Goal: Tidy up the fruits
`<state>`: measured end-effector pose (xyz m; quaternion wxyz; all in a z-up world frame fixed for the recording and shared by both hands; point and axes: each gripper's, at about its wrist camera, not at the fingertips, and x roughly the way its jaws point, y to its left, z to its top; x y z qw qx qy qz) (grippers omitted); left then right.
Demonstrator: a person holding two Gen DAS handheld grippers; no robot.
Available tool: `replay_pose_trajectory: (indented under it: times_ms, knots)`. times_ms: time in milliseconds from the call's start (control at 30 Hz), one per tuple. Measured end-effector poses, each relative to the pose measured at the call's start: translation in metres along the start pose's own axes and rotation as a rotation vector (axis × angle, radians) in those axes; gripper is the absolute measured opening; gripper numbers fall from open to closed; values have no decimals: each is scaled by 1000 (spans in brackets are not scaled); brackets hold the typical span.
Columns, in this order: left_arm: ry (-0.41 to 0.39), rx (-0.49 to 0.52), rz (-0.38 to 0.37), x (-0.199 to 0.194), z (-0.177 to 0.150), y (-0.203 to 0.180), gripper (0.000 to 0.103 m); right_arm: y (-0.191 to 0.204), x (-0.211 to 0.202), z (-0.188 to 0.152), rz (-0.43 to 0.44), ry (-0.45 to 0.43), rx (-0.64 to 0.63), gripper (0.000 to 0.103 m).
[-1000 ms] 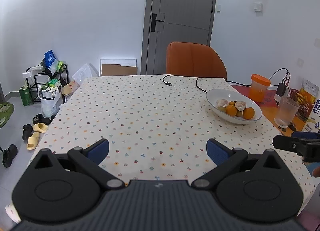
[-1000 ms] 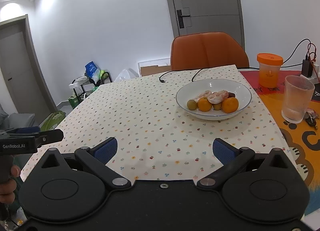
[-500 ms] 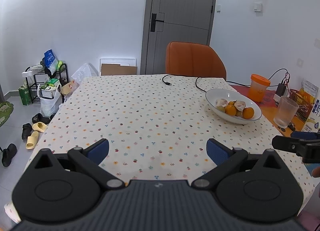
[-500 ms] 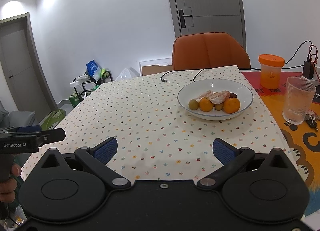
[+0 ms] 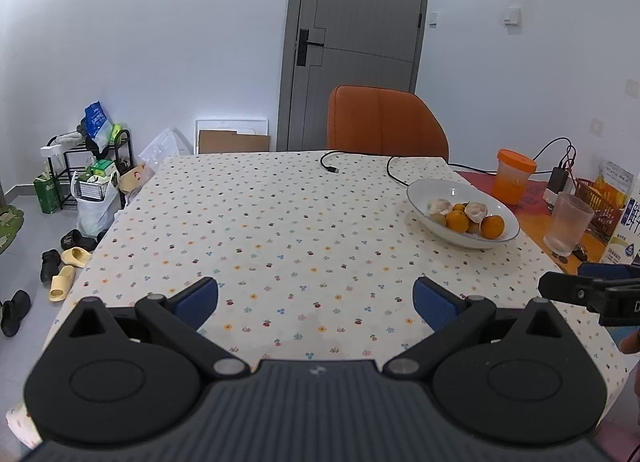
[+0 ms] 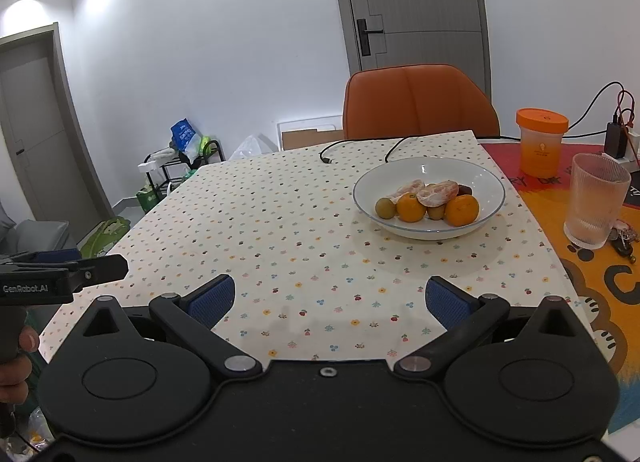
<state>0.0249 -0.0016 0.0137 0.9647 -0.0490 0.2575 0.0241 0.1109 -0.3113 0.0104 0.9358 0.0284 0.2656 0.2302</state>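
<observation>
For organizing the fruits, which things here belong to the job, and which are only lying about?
Belong to the job:
white bowl
two oranges
peeled citrus pieces
small green fruits

Only lying about:
ribbed glass
orange-lidded jar
black cable
keys
orange chair

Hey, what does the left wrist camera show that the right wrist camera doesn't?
Only the left wrist view shows the slippers on the floor, a milk carton at the table's far right, and the right gripper from the side.

Only the right wrist view shows a second grey door, keys beside the glass, and the left gripper from the side.

Both show the white bowl of oranges and peeled citrus, the ribbed glass, the orange-lidded jar, the orange chair and the floral tablecloth. Both grippers are open and empty.
</observation>
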Motion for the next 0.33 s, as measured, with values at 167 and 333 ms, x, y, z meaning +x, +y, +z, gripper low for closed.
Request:
replay_pose_trajectory:
  times_ms: [167,333]
  knots:
    - [-4,-3,-6,0,0,0,103,0,1,-2,-3,3,-2,103]
    - [1,-11,-2,2,-1,1,103,-1,3,-4,-4,7,0,103]
